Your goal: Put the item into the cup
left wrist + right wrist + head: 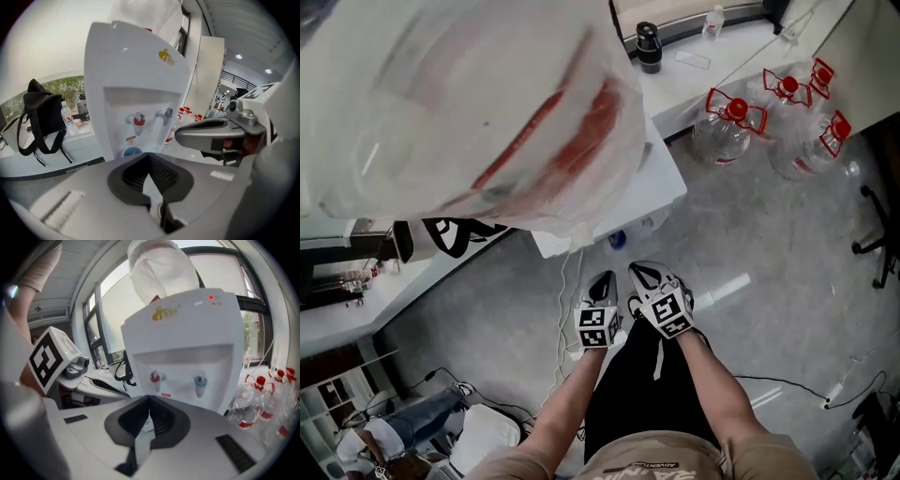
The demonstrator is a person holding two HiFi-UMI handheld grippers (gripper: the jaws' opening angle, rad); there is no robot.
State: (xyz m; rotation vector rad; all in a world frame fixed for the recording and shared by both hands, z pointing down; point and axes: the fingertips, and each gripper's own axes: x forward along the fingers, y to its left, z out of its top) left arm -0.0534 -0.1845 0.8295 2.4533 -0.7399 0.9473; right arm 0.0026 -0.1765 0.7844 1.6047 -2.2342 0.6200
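I stand in front of a white water dispenser point(661, 183) whose top bottle is wrapped in a plastic bag point(478, 103). It has a red tap point(137, 119) and a blue tap point(167, 114). A blue cup point(131, 151) sits under the red tap and shows as a blue spot point(617, 240) in the head view. My left gripper point(605, 278) and right gripper point(641, 272) are held side by side, low, pointing at the dispenser. In the gripper views the left gripper point(149, 155) and right gripper point(150, 398) have tips that meet, with nothing between them. No loose item is in sight.
Several large water bottles with red caps point(733, 127) stand on the floor to the right. A black flask point(649, 47) sits on the white counter beyond. A black backpack point(40, 119) rests on a ledge to the left. Cables point(806, 389) run across the floor.
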